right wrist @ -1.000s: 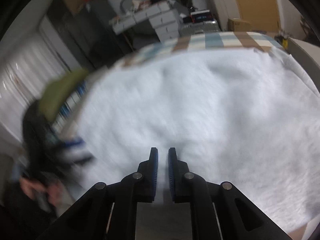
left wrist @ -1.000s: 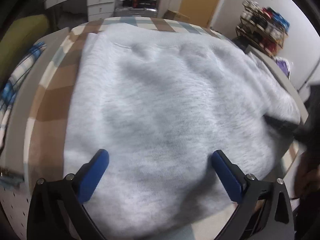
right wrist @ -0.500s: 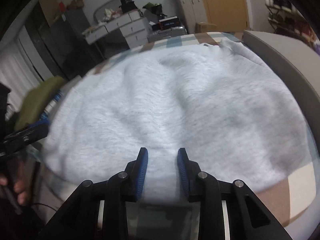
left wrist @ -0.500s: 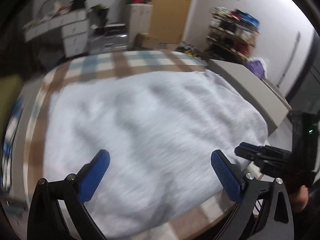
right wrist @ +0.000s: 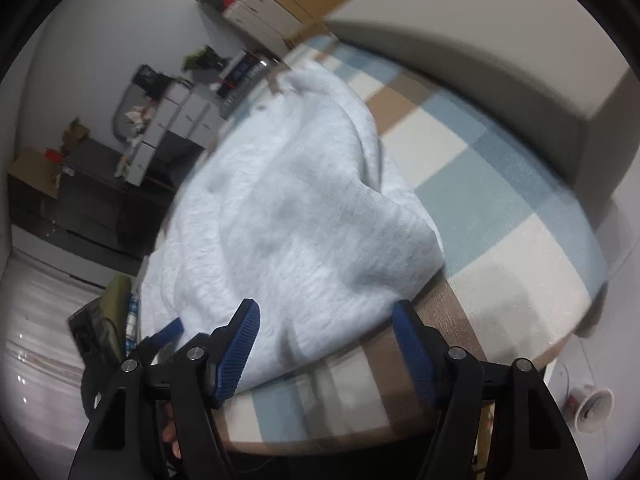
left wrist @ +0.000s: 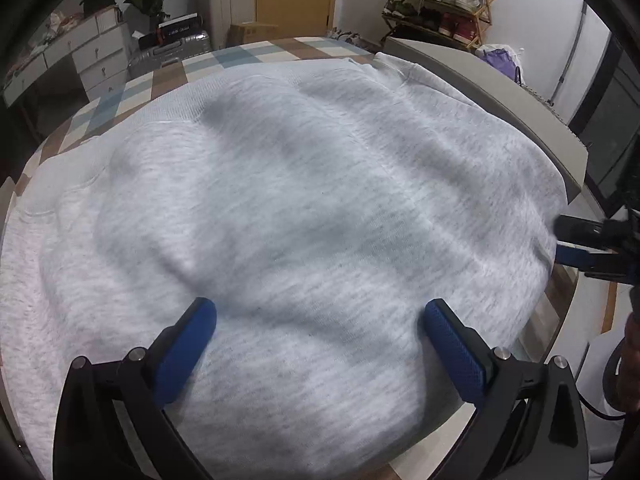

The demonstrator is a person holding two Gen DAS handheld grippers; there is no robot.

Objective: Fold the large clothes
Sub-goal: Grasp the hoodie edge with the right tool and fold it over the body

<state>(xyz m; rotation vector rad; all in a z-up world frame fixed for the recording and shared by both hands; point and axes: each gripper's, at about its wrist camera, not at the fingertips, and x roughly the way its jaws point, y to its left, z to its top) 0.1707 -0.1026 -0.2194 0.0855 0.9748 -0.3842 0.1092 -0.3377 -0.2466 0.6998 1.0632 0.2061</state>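
A large light grey sweatshirt (left wrist: 304, 208) lies spread over a checkered bed cover (left wrist: 248, 54). My left gripper (left wrist: 320, 324) hovers over the sweatshirt's near part, open wide, with nothing pinched between its blue pads. In the left wrist view my right gripper (left wrist: 576, 246) sits at the sweatshirt's right edge. In the right wrist view the sweatshirt (right wrist: 288, 220) is bunched, and its near edge lies under my right gripper (right wrist: 326, 336). Its jaws are opening and the pads do not press on the cloth. One of the left gripper's fingertips (right wrist: 170, 328) shows beside it.
A grey padded board (left wrist: 484, 92) borders the bed on the right. Behind stand a shoe rack (left wrist: 436, 4), white drawers (left wrist: 84, 54) and a suitcase (left wrist: 172, 48). A cup (right wrist: 592, 404) sits on the floor. Bare checkered cover (right wrist: 500, 216) lies right of the sweatshirt.
The right gripper's jaws went from shut to wide apart. It rolled and slid to the sweatshirt's right edge. The left gripper moved across the sweatshirt, still open.
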